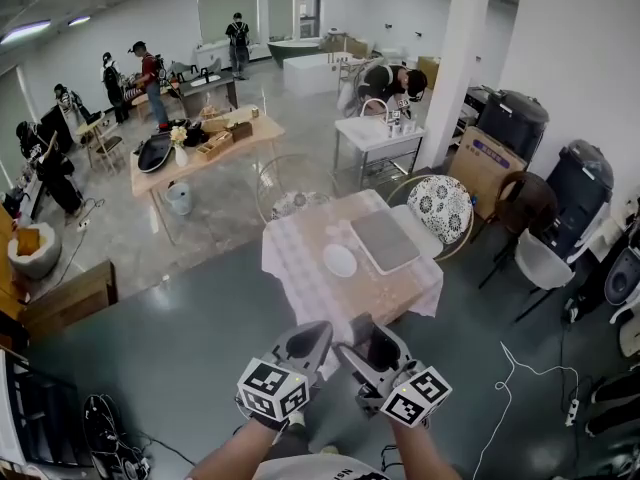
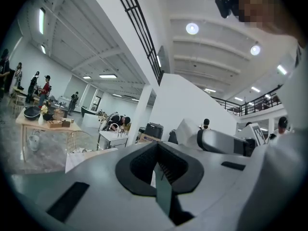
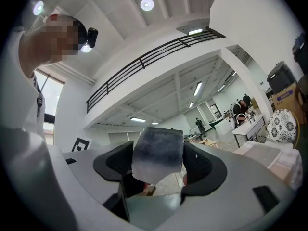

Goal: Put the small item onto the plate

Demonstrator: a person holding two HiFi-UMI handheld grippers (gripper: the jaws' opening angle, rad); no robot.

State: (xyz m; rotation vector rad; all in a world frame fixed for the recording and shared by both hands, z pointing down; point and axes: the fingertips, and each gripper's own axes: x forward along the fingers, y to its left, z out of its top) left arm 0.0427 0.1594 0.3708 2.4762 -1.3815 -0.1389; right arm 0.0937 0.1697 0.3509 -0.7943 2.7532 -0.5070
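- Head view showed a table [image 1: 405, 290] under a pale checked cloth, well ahead of both grippers and across a stretch of bare floor, out of reach from where they hung.
- On that table, a flat grey tray [image 1: 385, 240] lay on the side farther along the right gripper's line.
- The white plate [image 1: 339, 260] sat just beside the tray, nearly straight ahead of the gap between the two tools, and nothing could be seen on it.
- The left gripper [image 1: 316, 334] was held low and close to its partner. Its own view showed the jaws pressed together with nothing between them.
- The right gripper [image 1: 368, 340] had its jaws set narrow around the small grey block [image 3: 158, 153], so the task's thing was in the tool, not on the table.
- The block was dark on the upper face, paler below and rounded at the corners. It filled the span between the dark pads [image 3: 203, 167] and stuck out past them towards the camera.
- By its look it was probably foam or sponge: light, soft and not fragile. A hard squeeze would likely dent it, and it might spring or tumble when let go.
- The present hold across two opposite flat sides, about mid-height, seemed the right one. A low release over the plate's middle should keep it from bouncing off the smooth rim.
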